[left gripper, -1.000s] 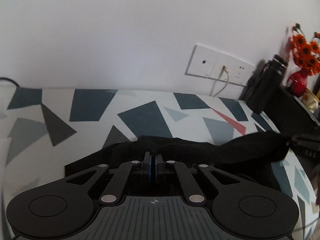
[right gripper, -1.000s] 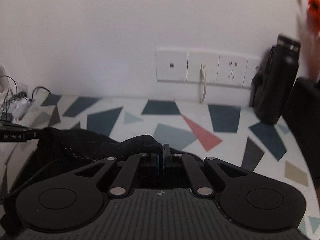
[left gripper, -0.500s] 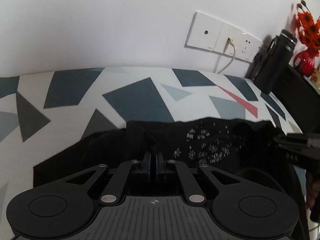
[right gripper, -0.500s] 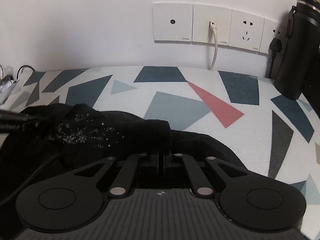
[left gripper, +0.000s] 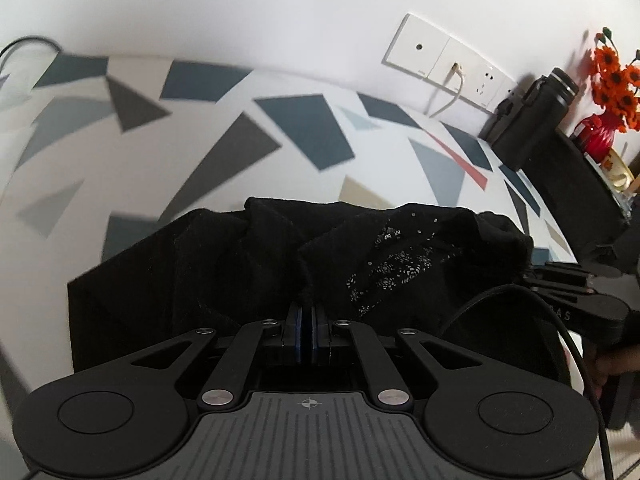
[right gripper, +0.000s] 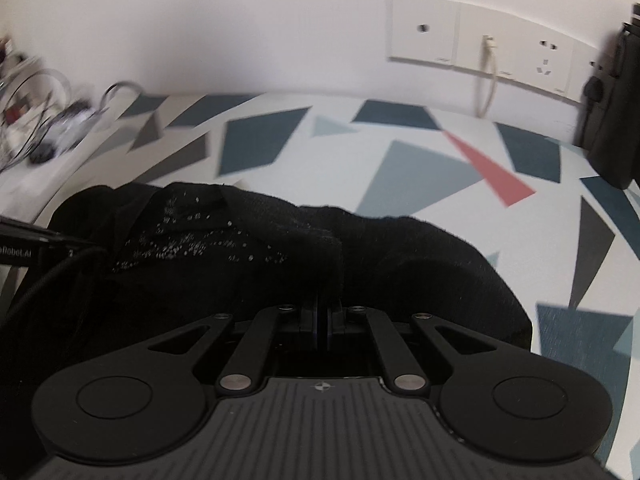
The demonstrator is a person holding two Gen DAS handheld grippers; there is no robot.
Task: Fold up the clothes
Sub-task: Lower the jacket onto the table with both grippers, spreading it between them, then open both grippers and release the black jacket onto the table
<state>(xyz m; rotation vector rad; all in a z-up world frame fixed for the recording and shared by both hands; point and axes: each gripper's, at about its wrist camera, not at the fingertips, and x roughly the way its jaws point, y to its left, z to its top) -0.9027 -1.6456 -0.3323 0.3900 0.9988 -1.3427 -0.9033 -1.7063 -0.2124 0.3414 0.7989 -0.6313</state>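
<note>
A black garment [left gripper: 248,264] with a patch of small silver dots lies bunched on the patterned table [left gripper: 288,136]. My left gripper [left gripper: 307,316] is shut on a fold of its near edge. In the right wrist view the same black garment [right gripper: 280,256] spreads in front of my right gripper [right gripper: 321,312], which is shut on its edge too. The right gripper [left gripper: 560,280] also shows at the far right of the left wrist view, at the garment's other end. The left gripper's tip [right gripper: 48,236] pokes in at the left of the right wrist view.
A row of wall sockets [right gripper: 480,36] with a plugged white cable sits behind the table. A black flask [left gripper: 536,120] and a red vase of orange flowers [left gripper: 604,120] stand at the back right. Loose cables [right gripper: 44,120] lie at the back left.
Both grippers have pulled back toward the near edge and dropped lower, dragging the garment with them. More of the patterned table shows beyond the cloth, which lies more bunched.
</note>
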